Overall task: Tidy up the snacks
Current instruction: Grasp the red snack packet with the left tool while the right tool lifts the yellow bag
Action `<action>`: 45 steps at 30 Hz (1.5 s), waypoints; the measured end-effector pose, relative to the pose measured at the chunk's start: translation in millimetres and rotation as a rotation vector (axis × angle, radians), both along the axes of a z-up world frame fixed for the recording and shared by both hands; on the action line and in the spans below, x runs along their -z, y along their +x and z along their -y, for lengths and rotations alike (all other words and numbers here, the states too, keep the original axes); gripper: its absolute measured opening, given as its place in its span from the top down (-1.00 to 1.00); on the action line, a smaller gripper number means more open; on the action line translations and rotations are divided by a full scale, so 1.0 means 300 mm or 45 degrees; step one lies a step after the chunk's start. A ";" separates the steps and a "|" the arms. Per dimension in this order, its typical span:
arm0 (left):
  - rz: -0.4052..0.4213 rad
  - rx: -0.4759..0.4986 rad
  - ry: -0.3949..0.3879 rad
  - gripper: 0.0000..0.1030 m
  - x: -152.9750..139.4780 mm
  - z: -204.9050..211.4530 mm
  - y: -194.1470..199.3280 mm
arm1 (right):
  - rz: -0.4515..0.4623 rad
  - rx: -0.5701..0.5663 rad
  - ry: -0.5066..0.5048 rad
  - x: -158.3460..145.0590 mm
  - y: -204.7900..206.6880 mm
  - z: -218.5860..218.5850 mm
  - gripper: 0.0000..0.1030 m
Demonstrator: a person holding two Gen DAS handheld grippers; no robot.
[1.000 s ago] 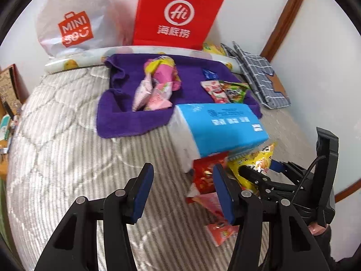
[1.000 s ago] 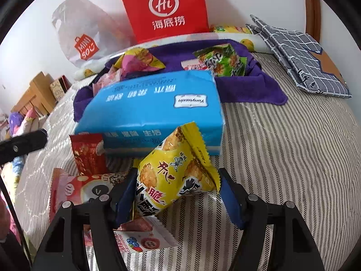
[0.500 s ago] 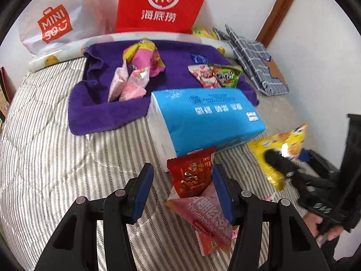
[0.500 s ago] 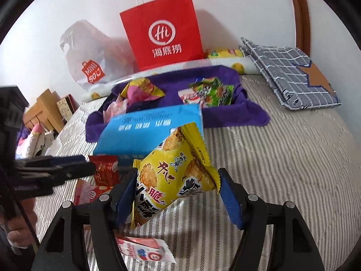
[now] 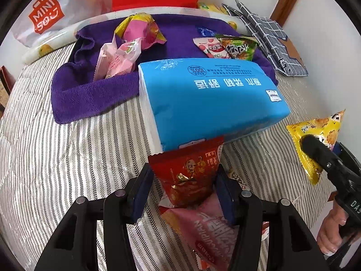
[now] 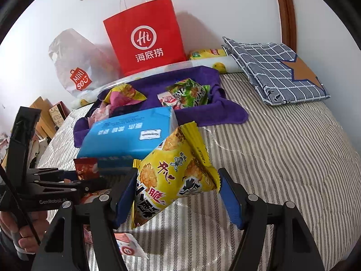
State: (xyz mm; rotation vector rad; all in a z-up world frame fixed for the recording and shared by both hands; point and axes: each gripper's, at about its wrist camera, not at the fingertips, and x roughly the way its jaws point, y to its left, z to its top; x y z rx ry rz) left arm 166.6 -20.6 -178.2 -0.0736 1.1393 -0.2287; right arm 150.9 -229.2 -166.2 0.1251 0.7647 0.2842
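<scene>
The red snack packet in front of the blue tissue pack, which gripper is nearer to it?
Left. The left gripper has the red snack packet between its fingers; the right gripper is off to the side, holding a yellow snack bag.

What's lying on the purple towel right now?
On the purple towel: a yellow-pink packet, a pale pink packet, a red-white fruit snack and a green packet. The blue tissue pack covers the towel's near edge, hiding anything beneath it.

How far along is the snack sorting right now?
Partway. Several packets already lie on the purple towel. The right gripper holds the yellow snack bag off the bed; the left gripper straddles the red packet. The pink packet remains on the bed.
</scene>
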 end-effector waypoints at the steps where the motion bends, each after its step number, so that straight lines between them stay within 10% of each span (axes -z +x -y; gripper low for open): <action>1: 0.008 0.001 -0.002 -0.04 -0.001 -0.002 -0.002 | -0.006 0.002 0.004 0.005 0.002 0.003 -0.31; 6: 0.067 0.017 0.005 0.22 -0.017 -0.017 -0.034 | -0.025 0.018 0.001 0.014 0.012 0.003 -0.31; 22: 0.061 -0.143 -0.012 0.21 -0.009 -0.215 -0.060 | -0.070 0.069 -0.069 0.077 0.029 0.004 -0.31; 45: 0.320 -0.152 0.105 0.09 0.037 -0.184 -0.092 | -0.068 0.031 -0.055 0.140 0.079 0.031 -0.34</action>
